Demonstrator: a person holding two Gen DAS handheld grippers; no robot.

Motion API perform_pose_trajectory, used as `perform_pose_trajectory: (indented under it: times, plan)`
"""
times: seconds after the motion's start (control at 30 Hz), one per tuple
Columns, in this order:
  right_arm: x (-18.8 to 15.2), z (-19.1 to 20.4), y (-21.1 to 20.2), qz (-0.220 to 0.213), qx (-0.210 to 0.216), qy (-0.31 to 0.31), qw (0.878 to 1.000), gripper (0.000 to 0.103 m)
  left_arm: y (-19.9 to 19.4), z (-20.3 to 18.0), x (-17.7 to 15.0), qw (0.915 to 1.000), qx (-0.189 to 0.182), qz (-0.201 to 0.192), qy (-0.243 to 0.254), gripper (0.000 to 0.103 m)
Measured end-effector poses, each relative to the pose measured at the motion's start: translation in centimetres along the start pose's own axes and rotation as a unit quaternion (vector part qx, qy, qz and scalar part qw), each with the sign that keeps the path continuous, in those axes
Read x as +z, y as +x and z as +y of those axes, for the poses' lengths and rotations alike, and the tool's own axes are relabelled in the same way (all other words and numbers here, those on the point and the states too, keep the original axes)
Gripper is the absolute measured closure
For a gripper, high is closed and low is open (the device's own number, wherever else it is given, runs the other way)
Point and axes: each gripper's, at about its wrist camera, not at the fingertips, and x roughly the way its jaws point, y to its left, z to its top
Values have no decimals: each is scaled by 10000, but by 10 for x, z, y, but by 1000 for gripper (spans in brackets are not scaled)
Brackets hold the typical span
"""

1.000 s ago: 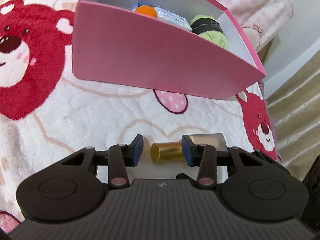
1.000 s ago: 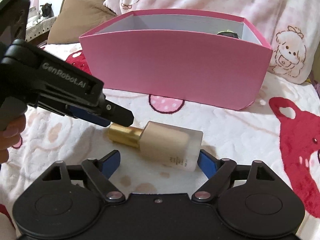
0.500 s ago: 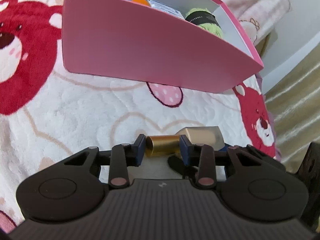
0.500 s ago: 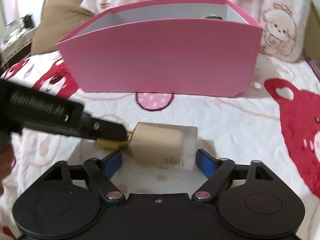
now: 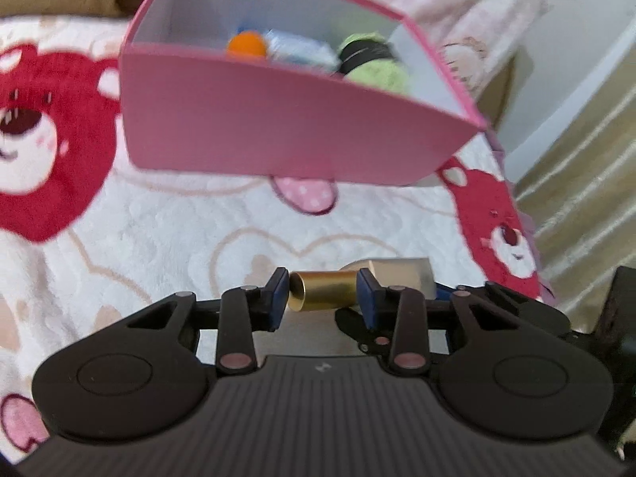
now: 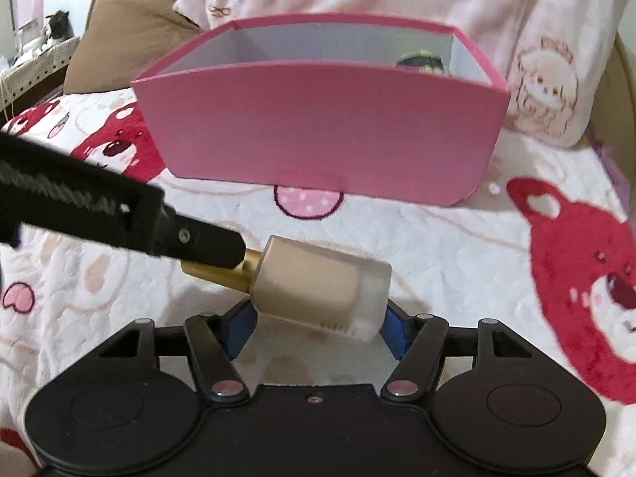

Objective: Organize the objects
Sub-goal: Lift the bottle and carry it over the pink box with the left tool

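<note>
A beige foundation bottle (image 6: 322,284) with a gold cap (image 5: 324,291) hangs above the bear-print blanket. My left gripper (image 5: 322,296) is shut on the gold cap; in the right wrist view it reaches in from the left (image 6: 190,238). My right gripper (image 6: 318,328) has its blue pads at both ends of the bottle's body, touching or nearly so. The pink box (image 5: 278,131) stands behind, also seen in the right wrist view (image 6: 322,127). It holds an orange ball (image 5: 246,43), a blue packet (image 5: 302,49) and a green item with a black band (image 5: 373,63).
A brown cushion (image 6: 127,35) and a pale printed pillow (image 6: 548,71) lie behind the box. The bed's right edge (image 5: 528,214) drops off to a beige curtain or bed skirt (image 5: 588,167).
My left gripper closed on the gold cap and lifted the bottle off the blanket. My right gripper's pads closed in toward the bottle's body. Both views rose, showing more of the box interior.
</note>
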Motion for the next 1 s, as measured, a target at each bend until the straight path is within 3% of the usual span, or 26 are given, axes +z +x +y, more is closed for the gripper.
perform_pose_trajectory:
  times: [0.1,0.2,0.5,0.8,1.0]
  plan:
    - [4,-2,-17,-157,105,150,9997,33,-20,-14,0,9995,19,-187,241,68]
    - [7,4,-35,-340,-23,-74,9994,33,-34,-24,1,9987,10,-257,429,68]
    - [16,19,-77,-716,-243,-460,9961,33,-76,-34,-5,9971,-186,-661,317,68]
    - [34,31,-105,-839,-134,-745,9936,33,-110,-35,19,9990,-222,-371,73,68]
    - [63,24,-110,-706,156,-482,9962,33,-124,-51,49,9992,133,-220,314,68]
